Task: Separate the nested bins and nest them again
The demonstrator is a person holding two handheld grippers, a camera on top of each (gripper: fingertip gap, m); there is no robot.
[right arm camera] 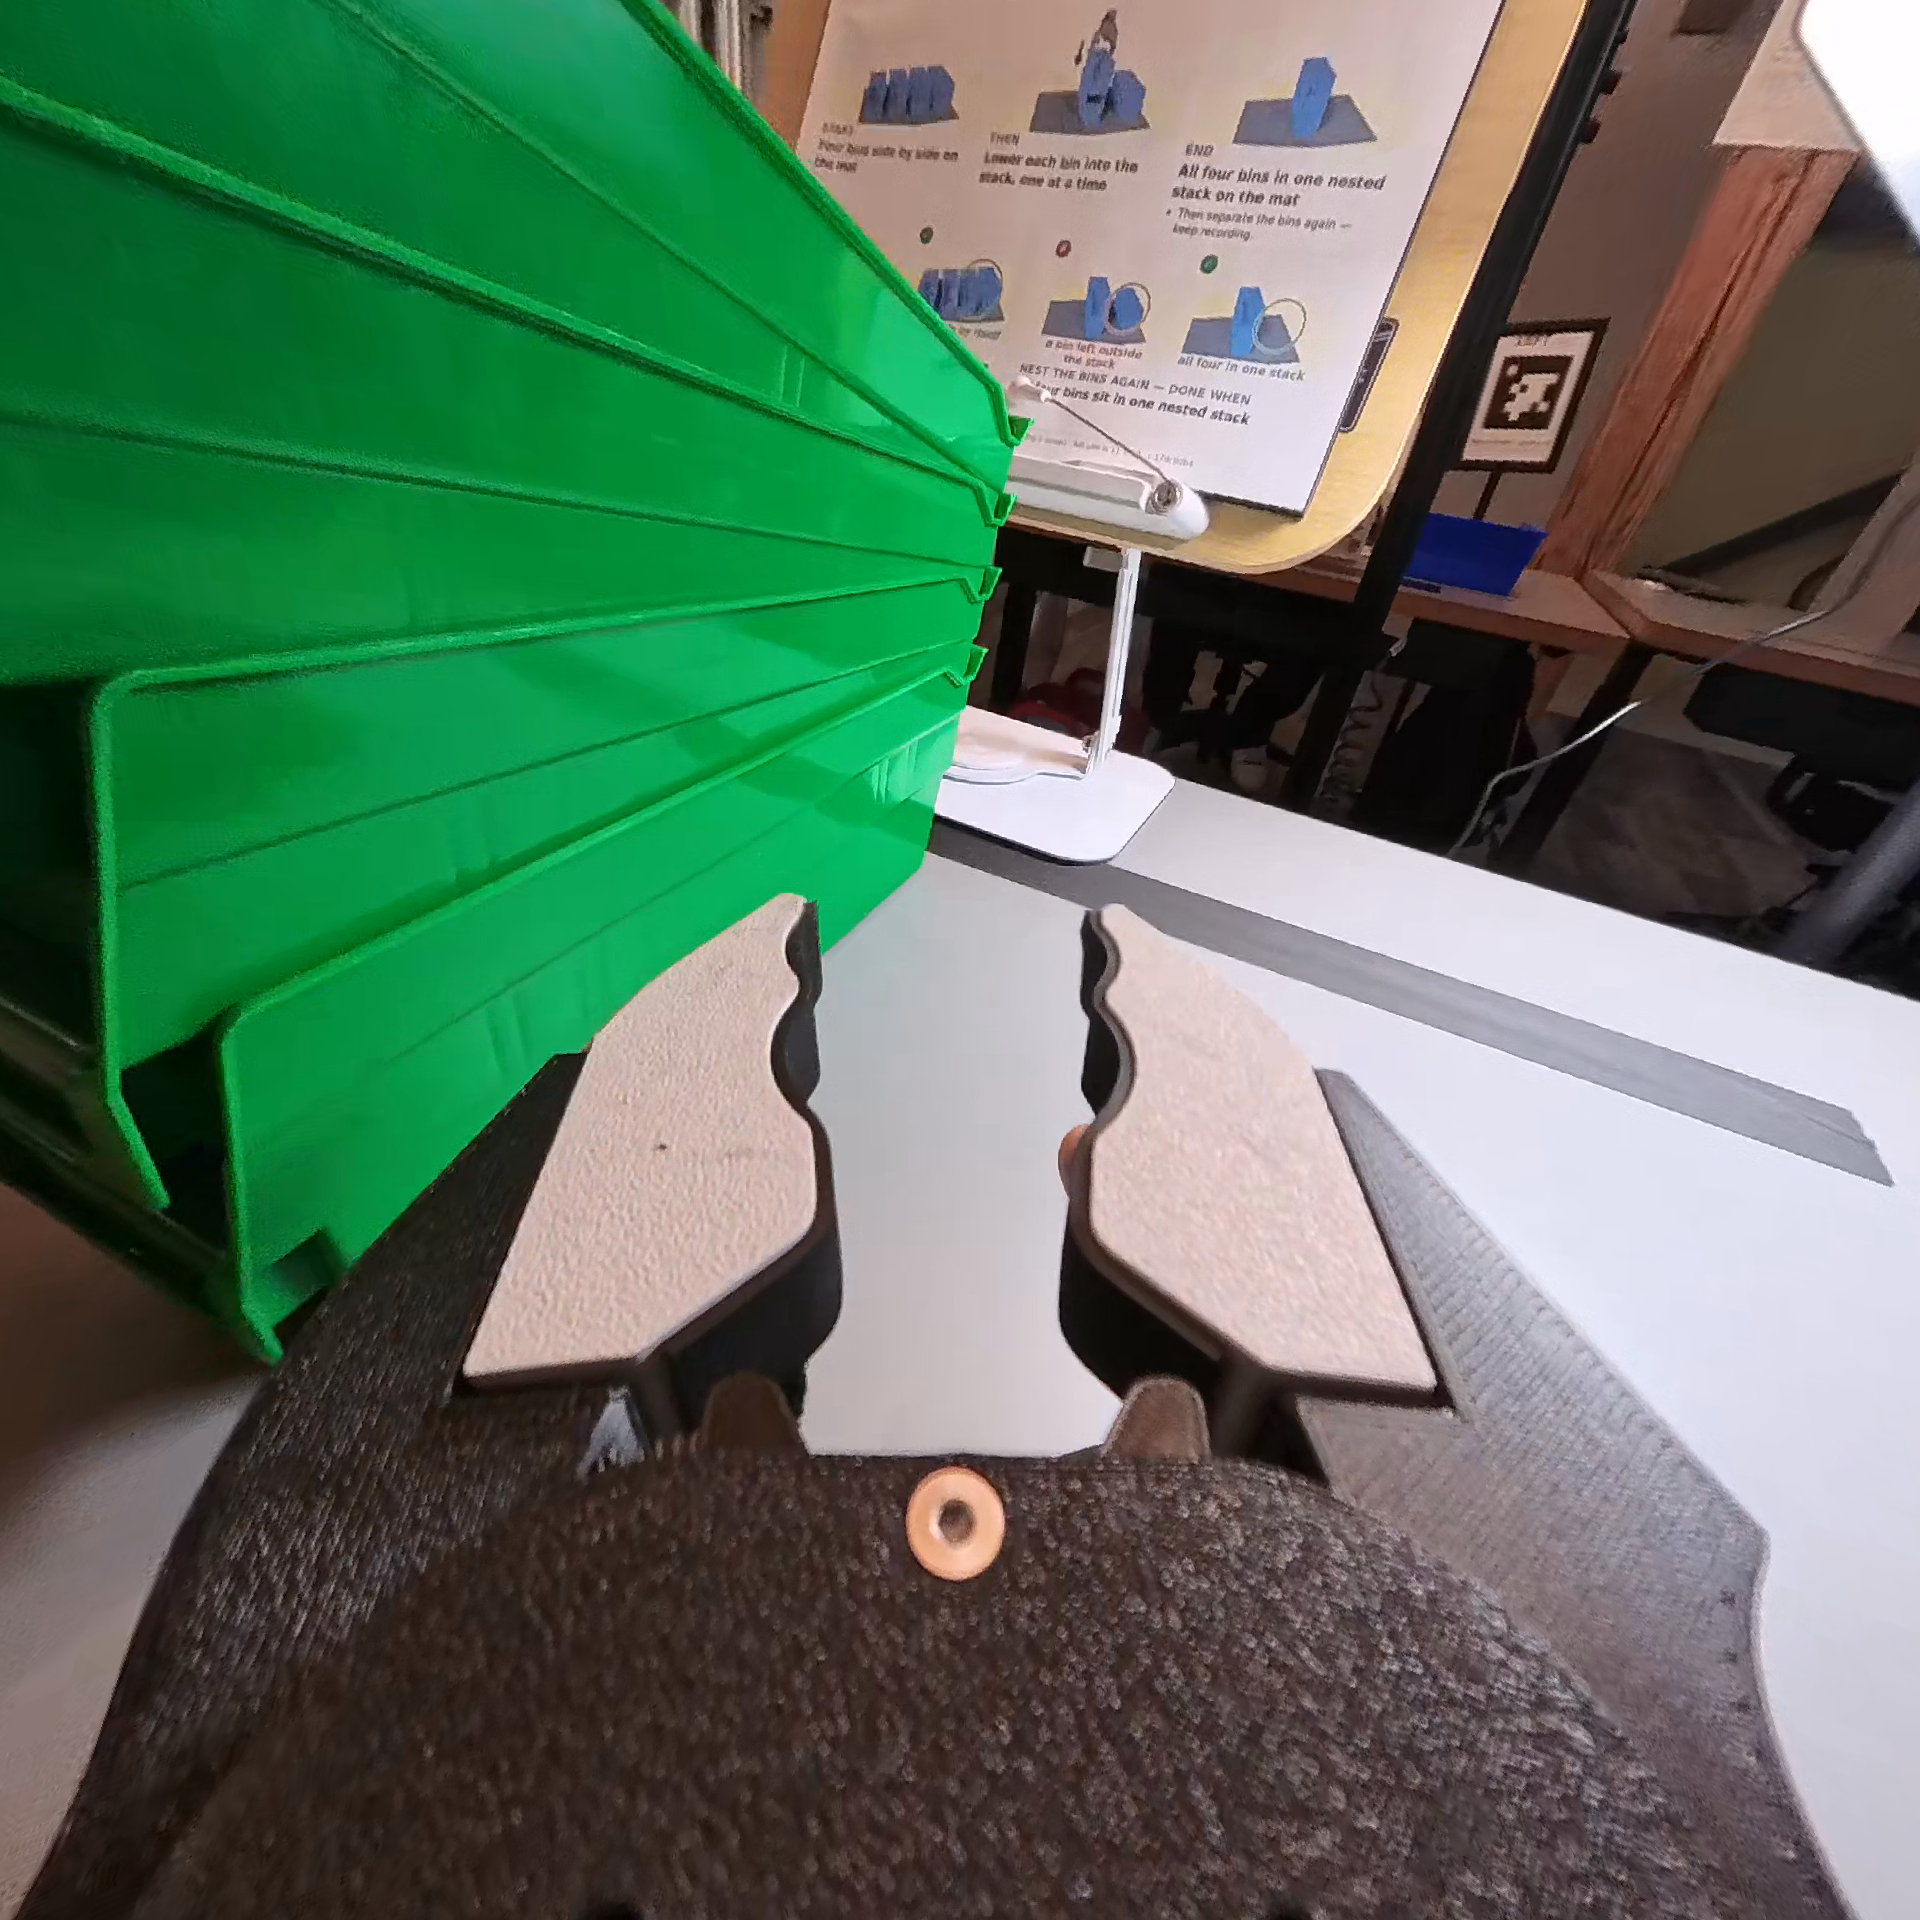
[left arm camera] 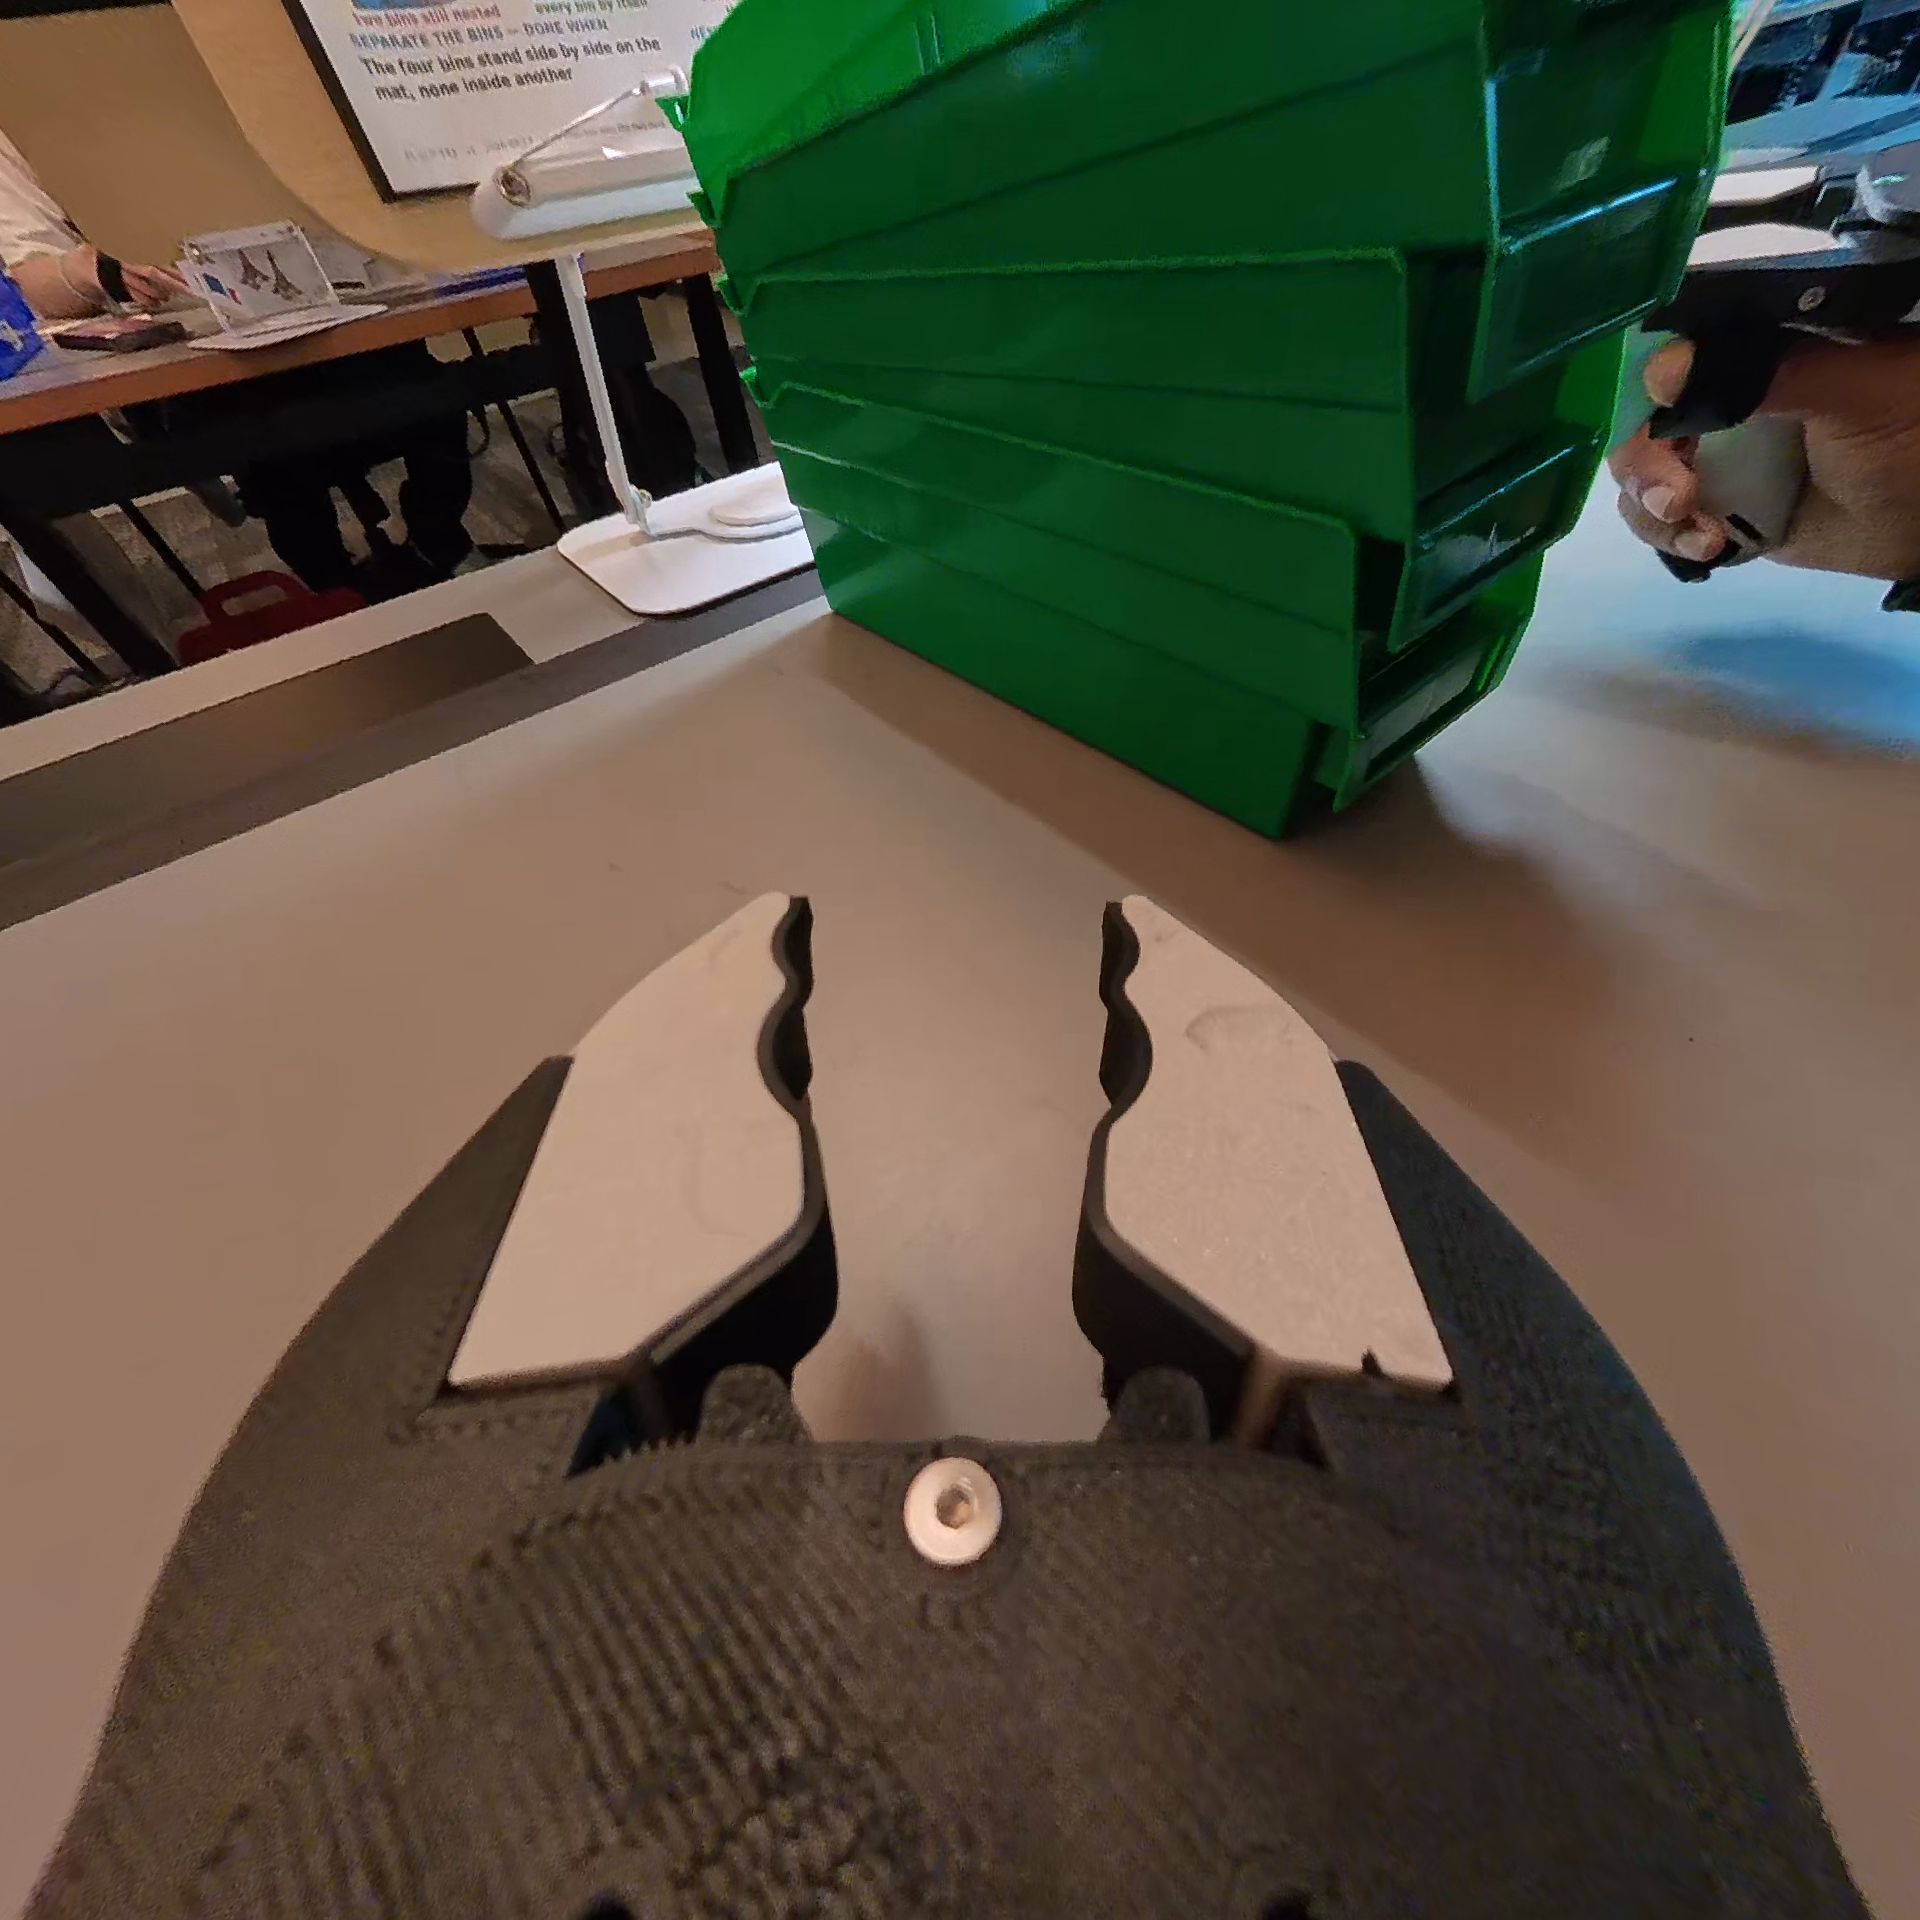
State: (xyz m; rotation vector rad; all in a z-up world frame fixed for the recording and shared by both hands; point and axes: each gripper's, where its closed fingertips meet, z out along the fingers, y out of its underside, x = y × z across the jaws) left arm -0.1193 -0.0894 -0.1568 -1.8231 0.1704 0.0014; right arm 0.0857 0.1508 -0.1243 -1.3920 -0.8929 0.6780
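While the nested green bins [left arm camera: 1091, 436] stand stacked on the bench [left arm camera: 416, 1039], we hold both tools agape and empty: left tool [left arm camera: 956, 914] near, right tool [right arm camera: 951, 914] just beside them.

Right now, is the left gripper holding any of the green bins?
No, the left gripper is open over bare table, apart from the green bins.

Printed instruction poster [right arm camera: 1132, 239] with pictures behind the table; black-and-white square marker sign [right arm camera: 1527, 395] beside it.
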